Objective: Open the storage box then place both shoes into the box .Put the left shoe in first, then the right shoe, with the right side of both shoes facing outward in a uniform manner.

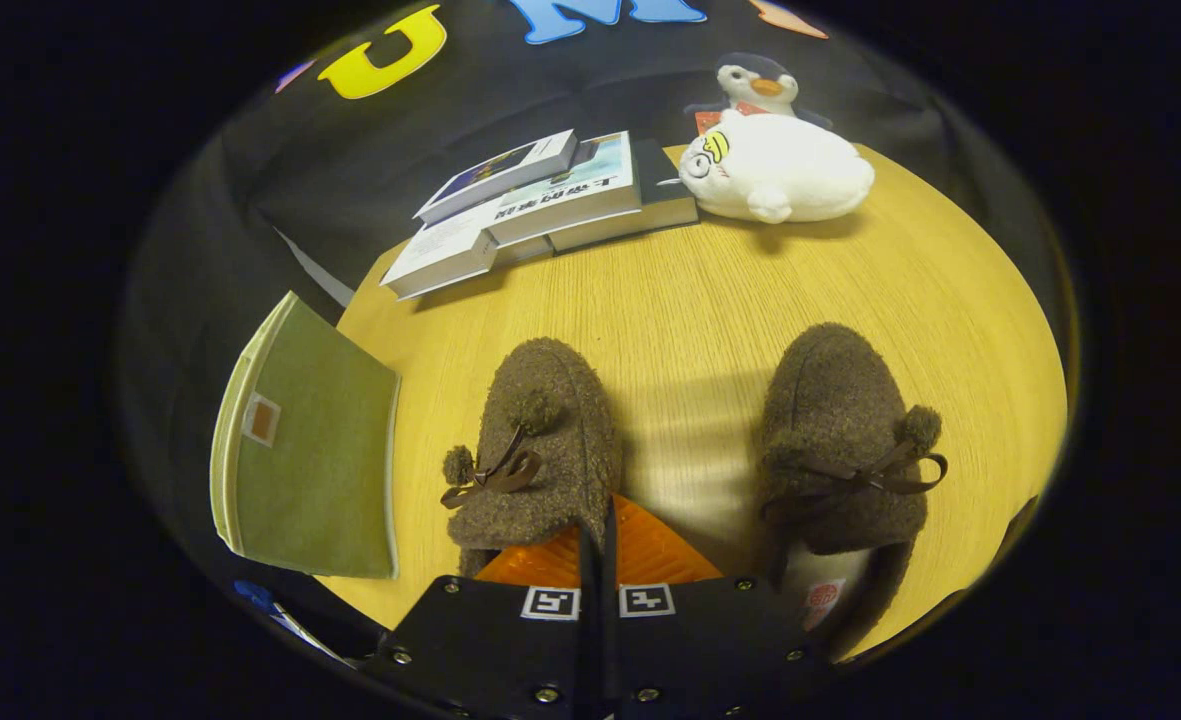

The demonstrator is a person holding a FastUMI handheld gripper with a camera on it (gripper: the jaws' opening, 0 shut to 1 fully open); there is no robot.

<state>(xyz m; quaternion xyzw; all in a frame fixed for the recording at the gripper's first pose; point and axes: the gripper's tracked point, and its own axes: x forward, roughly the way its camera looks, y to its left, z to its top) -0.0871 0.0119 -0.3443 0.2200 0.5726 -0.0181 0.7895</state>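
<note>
Here the gripper (598,548) has its fingers pressed together, holding nothing, between the two shoes' heels. The storage box (310,450) lies closed at the table's (710,300) left edge, beyond the left shoe (545,440); right shoe (840,440) opposite.

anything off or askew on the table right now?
Slightly. The green storage box overhangs the table edge beside the left-hand shoe, lid closed. The book stack is fanned unevenly. Both shoes, including the other shoe, sit upright. The gripper fingers are together, holding nothing.
</note>
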